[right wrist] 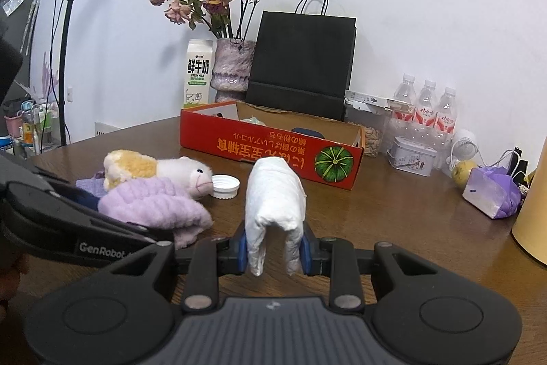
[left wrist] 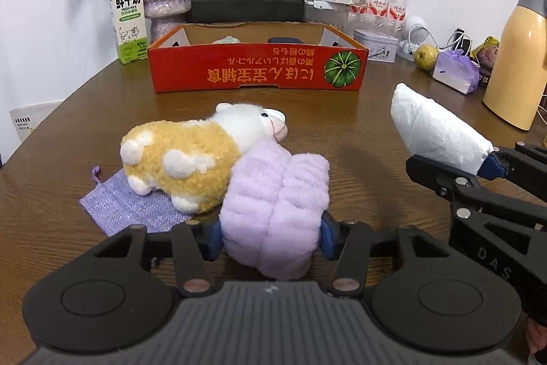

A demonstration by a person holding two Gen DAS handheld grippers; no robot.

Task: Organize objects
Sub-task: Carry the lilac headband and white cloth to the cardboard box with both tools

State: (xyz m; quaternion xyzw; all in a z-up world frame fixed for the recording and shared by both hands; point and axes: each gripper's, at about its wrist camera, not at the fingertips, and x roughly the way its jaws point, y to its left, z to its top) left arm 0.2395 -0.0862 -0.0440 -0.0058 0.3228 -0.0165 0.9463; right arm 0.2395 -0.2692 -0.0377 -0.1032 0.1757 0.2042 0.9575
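Lilac towel (left wrist: pixel 273 214) between left jaws, plush sheep (left wrist: pixel 191 153) touching, red box (left wrist: pixel 258 67) beyond

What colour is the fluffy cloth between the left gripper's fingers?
Pale lilac; the fluffy cloth shows best in the left wrist view.

From my remote seat I see a brown wooden table (left wrist: pixel 359 125) filling the lower half of both views, its curved edge at left. Behind it a plain white wall (right wrist: pixel 427 5) spans the top, evenly lit. At the far left of the right wrist view, a black stand pole (right wrist: pixel 66 57) rises beside cluttered shelves (right wrist: pixel 30 122).
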